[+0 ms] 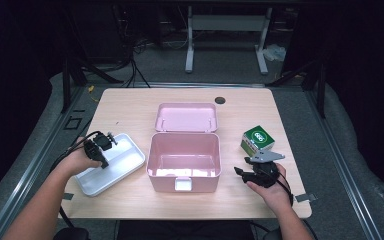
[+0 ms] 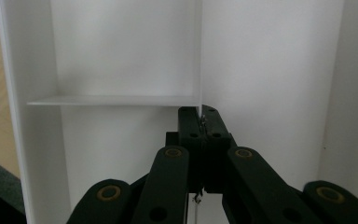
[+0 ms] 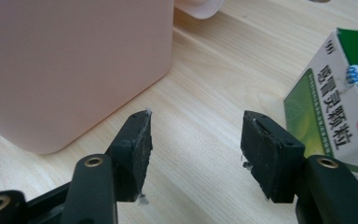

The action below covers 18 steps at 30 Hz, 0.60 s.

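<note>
I have the left gripper (image 2: 200, 122) pinched on the tray's (image 1: 130, 167) divider (image 2: 198, 56), left of the box (image 1: 184, 156); right gripper (image 3: 196, 154) half-open, empty. Next I'd lift the tray levelly.

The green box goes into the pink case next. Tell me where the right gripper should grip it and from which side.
Grip the green box across its two upright side faces, coming from the near side where the right gripper sits open. It stands free on the table, apart from the pink case.

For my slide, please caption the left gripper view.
Hand-held gripper shut on the white tray's divider.
</note>
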Motion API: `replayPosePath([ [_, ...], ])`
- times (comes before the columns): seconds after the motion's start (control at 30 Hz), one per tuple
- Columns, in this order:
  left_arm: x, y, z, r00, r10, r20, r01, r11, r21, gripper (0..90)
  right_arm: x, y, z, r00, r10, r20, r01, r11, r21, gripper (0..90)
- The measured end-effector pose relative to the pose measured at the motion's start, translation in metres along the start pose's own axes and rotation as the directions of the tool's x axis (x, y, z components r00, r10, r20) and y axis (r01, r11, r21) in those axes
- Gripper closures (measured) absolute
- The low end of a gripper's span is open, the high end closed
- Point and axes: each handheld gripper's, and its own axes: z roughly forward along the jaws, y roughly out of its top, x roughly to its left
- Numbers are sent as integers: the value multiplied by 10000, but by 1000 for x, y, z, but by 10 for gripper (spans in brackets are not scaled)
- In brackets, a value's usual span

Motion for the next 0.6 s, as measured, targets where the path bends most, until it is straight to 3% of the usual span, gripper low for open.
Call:
replayPosePath([
  [0.23,-1,-7,14,9995,-263,184,269,9990,-364,889,-1,5,-6,9990,83,446,-78,9999,-117,395],
  [0.3,-4,-8,16,9996,-247,-102,243,9989,-412,879,-1,5,-8,9987,123,493,-113,9997,-195,388],
  [0.47,-10,-9,16,9997,-242,25,243,9972,-709,676,0,3,-15,9973,134,716,-125,9998,-126,366],
  [0.6,-8,-13,10,9987,-515,27,515,9929,-1074,538,-1,9,-16,9971,114,755,-117,9999,43,336],
])
